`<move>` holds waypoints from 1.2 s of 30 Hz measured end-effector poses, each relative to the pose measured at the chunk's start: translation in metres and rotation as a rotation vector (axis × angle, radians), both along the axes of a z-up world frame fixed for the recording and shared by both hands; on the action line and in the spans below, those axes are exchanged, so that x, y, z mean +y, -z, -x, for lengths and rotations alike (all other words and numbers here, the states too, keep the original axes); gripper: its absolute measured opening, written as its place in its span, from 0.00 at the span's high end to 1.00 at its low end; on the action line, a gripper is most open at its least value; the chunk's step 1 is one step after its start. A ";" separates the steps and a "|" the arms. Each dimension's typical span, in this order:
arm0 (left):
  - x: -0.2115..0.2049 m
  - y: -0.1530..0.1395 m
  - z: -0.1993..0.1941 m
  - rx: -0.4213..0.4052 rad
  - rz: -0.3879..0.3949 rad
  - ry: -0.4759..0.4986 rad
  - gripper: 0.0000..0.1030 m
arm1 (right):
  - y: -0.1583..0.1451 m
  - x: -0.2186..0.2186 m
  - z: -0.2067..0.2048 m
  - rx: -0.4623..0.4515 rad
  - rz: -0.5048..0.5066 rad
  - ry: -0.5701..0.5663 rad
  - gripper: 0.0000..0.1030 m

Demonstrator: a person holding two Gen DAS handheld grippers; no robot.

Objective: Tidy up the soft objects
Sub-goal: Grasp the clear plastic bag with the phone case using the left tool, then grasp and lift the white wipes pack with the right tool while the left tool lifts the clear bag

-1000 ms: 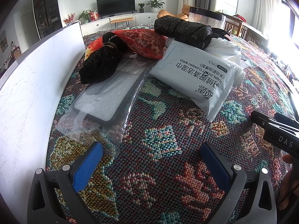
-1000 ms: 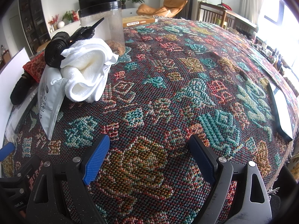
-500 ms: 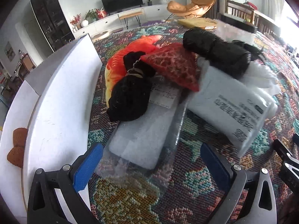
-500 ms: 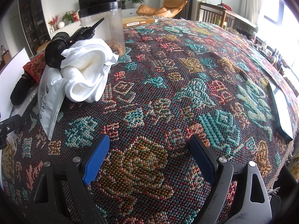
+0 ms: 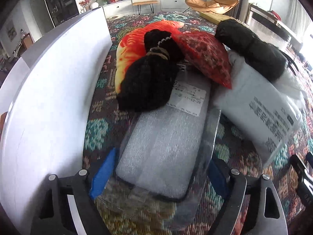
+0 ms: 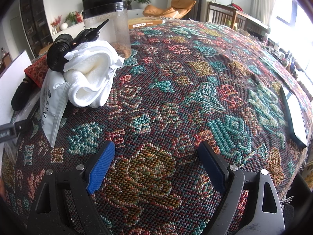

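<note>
- Left gripper: jaws closing around the clear bag holding white foam; contact uncertain.
- Right gripper: apart, empty; jar with brown crumbs far ahead-left.

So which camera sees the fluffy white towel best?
The right wrist view: the rolled white towel shows whole, leaning on the wipes pack. The left wrist view catches only a blurry white edge behind the pack.
</note>
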State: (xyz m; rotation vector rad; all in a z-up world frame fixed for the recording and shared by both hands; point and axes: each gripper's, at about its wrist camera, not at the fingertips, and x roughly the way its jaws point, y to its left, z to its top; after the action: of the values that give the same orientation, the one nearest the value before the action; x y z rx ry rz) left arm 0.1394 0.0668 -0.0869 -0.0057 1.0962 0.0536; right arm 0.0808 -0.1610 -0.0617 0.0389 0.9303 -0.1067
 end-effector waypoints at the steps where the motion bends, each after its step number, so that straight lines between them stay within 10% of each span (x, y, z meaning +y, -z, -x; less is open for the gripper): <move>1: -0.002 -0.001 0.014 0.009 0.004 0.001 0.23 | 0.000 0.000 0.000 0.000 0.000 0.000 0.13; 12: -0.021 -0.006 0.089 0.004 -0.084 0.099 0.09 | -0.003 -0.002 0.000 -0.005 -0.035 -0.010 0.13; 16: -0.021 -0.001 0.073 -0.037 -0.091 0.076 0.00 | -0.014 -0.004 0.007 -0.050 -0.351 -0.197 0.15; 21: -0.013 0.002 0.059 -0.044 -0.033 0.057 0.00 | -0.011 0.005 0.000 -0.027 -0.484 -0.287 0.15; 25: -0.005 0.003 0.065 -0.089 0.027 0.060 0.23 | -0.011 0.011 -0.017 -0.025 -0.556 -0.309 0.14; 31: -0.011 -0.003 0.088 -0.082 0.035 0.075 0.27 | -0.009 0.053 -0.072 0.042 -0.502 -0.372 0.18; 33: -0.012 -0.003 0.100 -0.082 0.032 0.085 0.27 | -0.005 0.055 -0.083 0.067 -0.564 -0.373 0.73; 36: -0.010 -0.005 0.110 -0.080 0.042 0.094 0.27 | 0.003 0.046 -0.080 0.142 -0.681 -0.358 0.77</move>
State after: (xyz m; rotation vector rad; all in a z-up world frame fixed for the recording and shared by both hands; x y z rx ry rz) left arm 0.0289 0.0571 -0.0823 0.0057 1.0164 -0.0537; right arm 0.1612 -0.1148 -0.0649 0.4975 1.0666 0.5485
